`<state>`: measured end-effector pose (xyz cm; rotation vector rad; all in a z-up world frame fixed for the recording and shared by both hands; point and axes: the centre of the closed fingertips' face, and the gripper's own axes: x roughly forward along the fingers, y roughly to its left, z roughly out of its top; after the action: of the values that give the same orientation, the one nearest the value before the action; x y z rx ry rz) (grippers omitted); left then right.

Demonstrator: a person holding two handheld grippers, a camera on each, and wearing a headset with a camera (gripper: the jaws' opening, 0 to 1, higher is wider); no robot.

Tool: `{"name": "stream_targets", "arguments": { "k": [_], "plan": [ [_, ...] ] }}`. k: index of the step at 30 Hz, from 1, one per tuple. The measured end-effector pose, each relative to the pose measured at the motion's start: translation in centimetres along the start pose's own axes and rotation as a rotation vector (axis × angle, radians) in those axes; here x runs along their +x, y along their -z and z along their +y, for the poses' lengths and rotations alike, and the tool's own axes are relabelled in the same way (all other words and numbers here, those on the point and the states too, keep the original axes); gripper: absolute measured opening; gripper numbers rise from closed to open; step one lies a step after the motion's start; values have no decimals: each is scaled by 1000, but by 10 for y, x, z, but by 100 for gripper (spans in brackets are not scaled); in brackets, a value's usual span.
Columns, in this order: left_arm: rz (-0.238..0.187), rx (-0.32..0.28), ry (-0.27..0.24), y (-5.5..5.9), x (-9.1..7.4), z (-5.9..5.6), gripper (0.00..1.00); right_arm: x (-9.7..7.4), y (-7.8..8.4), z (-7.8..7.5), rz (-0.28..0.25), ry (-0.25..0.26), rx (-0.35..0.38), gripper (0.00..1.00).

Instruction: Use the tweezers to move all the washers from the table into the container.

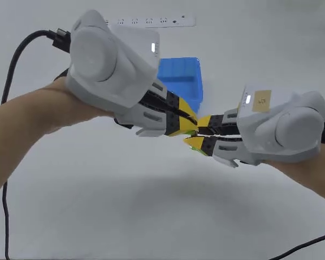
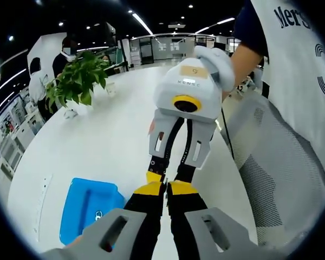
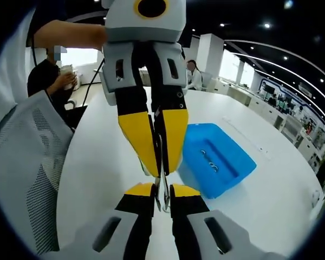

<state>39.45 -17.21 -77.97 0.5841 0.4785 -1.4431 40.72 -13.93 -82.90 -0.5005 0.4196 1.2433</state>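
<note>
The left gripper (image 1: 190, 125) and right gripper (image 1: 193, 140) meet tip to tip above the table (image 1: 97, 189), both with jaws pressed on the thin metal tweezers (image 3: 162, 181) running between them. Just behind sits the blue container (image 1: 180, 66), with several washers (image 3: 208, 160) lying in it.
</note>
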Motion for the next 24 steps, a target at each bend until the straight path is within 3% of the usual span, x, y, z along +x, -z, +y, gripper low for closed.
{"name": "stream_targets", "arguments": {
  "k": [6,14,24],
  "plan": [
    [0,-3,1,2,2,3,7,3,11,1,26,-4,-2,14],
    [15,1,-1,8,3,7,7,4,14,-1,26,0,16,13],
    [-4,2,10,7,7,9,7,5,16,-6,23,14,22,12]
  ]
}}
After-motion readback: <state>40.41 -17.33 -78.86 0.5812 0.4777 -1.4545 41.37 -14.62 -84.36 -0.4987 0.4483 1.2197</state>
